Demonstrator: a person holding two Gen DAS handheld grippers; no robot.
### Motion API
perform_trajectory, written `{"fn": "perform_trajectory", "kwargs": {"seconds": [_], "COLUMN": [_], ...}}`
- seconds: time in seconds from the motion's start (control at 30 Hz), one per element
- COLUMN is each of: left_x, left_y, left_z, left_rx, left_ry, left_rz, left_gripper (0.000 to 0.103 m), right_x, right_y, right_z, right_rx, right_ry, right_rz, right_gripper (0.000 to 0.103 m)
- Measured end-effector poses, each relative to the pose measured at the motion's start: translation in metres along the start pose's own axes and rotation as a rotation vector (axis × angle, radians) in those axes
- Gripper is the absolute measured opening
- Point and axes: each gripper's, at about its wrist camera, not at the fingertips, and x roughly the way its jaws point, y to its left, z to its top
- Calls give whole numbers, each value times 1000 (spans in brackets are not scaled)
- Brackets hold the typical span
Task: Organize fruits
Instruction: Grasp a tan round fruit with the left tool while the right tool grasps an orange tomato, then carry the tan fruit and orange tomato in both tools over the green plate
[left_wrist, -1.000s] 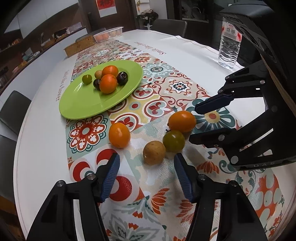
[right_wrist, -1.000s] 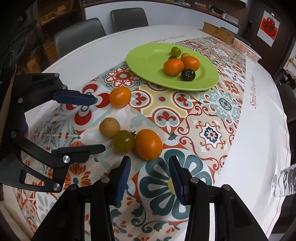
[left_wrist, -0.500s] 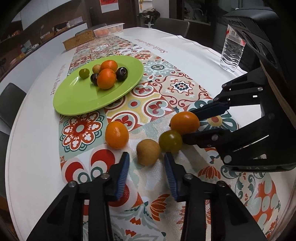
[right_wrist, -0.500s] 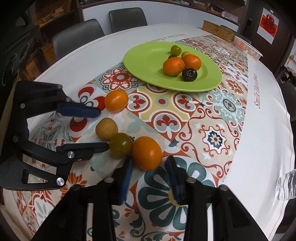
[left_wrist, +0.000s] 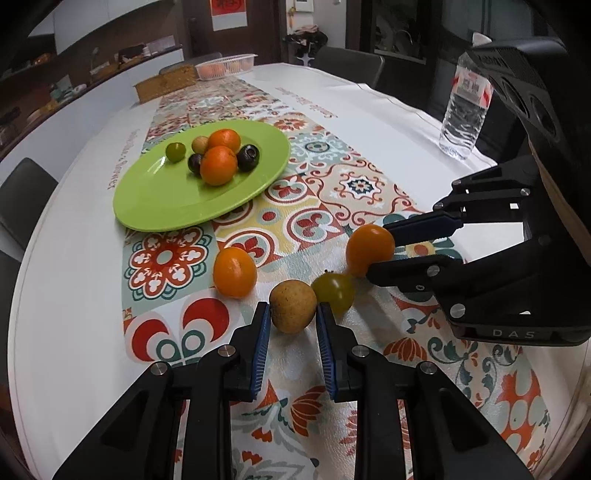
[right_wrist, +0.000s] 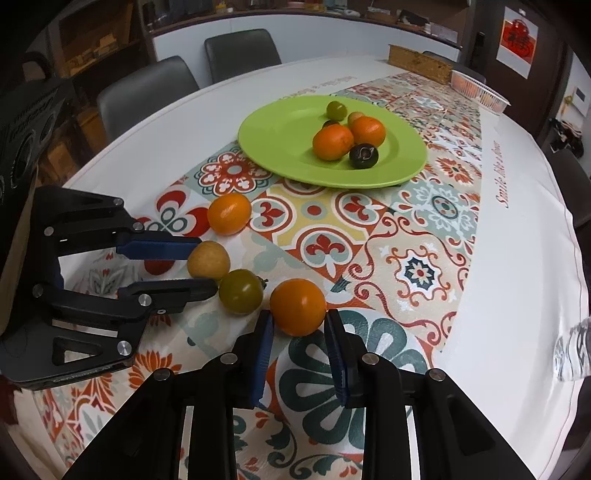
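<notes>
A green plate (left_wrist: 155, 206) (right_wrist: 280, 147) holds several small fruits. Loose fruits lie on the patterned runner. My left gripper (left_wrist: 291, 317) has its blue pads on both sides of a tan round fruit (left_wrist: 292, 310) (right_wrist: 208, 260), which rests on the table. My right gripper (right_wrist: 298, 325) has its pads on both sides of an orange fruit (right_wrist: 297, 307) (left_wrist: 369, 248), also on the table. A green tomato (left_wrist: 334, 291) (right_wrist: 241, 291) lies between the two fruits. Another orange fruit (left_wrist: 234, 272) (right_wrist: 229, 213) lies nearer the plate.
A water bottle (left_wrist: 464, 122) stands at the table's edge. A wicker box (left_wrist: 166, 83) and a clear tray of fruit (left_wrist: 226, 67) sit at the far end. Grey chairs (right_wrist: 147, 92) surround the round white table (right_wrist: 155, 155).
Both grippers have moved forward and narrowed. The left gripper's pads now flank the tan fruit and the right gripper's pads flank the orange fruit.
</notes>
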Motion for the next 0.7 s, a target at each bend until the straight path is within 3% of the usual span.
{"fn": "perform_trajectory", "kwargs": {"seconds": [0.7], "left_x": [-34], "left_y": [-5], "left_z": [1], "left_rx": [-57], "left_ry": [-57], "left_rz": [46], "left_gripper": [25], "right_x": [-34], "right_y": [11], "right_z": [0], "right_rx": [18], "right_ry": [-72], "right_rz": [-4], "right_gripper": [26]}}
